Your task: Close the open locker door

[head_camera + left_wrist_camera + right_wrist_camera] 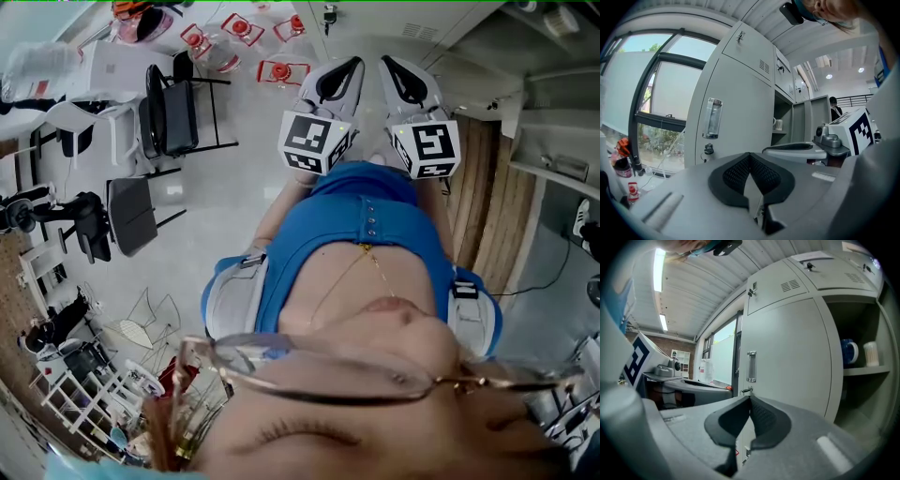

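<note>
- The open locker door (813, 119) shows only in the left gripper view. It is probably the grey panel standing out just right of the dark gap, though it is small there.
- In the right gripper view the open compartment (862, 394) fills the right edge beside a closed door (787, 357), and its own door is cut off.
- On the compartment's shelf (862, 372) a blue mug (848, 352) and a white cup (871, 354) stand side by side. The space below them is in shadow.
- The left gripper (750, 155) has its jaws pressed together on nothing, and so does the right gripper (750, 399).
- Only the head view shows both tools held side by side before the person's body, with black chairs (173, 112) off to the left.
</note>
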A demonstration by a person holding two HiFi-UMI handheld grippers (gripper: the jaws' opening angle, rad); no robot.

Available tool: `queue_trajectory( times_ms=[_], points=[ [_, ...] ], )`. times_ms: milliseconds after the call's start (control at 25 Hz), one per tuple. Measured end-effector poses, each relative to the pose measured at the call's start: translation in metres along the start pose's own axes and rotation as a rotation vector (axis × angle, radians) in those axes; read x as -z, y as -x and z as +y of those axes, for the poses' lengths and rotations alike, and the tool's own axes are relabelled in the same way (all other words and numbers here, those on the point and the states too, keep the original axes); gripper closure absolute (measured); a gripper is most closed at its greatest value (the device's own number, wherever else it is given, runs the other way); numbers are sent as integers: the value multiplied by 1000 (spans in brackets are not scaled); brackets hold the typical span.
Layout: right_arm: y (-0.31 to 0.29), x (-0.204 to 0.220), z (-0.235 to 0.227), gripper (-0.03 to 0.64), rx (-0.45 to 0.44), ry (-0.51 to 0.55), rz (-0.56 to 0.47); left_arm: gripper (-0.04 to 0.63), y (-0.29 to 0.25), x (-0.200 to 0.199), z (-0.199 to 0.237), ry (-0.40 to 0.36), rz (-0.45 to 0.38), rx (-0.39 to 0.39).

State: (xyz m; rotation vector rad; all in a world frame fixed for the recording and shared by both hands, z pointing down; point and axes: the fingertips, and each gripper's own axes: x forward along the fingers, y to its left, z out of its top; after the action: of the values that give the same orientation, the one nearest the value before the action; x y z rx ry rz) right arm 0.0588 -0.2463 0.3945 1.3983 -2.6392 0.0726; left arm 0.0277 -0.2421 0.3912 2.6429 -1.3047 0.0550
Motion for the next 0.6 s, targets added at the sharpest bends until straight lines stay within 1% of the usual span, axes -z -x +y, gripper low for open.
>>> queue_trajectory(
  times_ms=[320, 600],
  points=[
    [4, -4, 3, 614, -17, 13, -6, 597, 1, -1, -5, -4, -2, -7],
    [10, 1, 2, 614, -18, 16, -4, 597, 3, 1, -10, -9, -6, -13]
  ],
)
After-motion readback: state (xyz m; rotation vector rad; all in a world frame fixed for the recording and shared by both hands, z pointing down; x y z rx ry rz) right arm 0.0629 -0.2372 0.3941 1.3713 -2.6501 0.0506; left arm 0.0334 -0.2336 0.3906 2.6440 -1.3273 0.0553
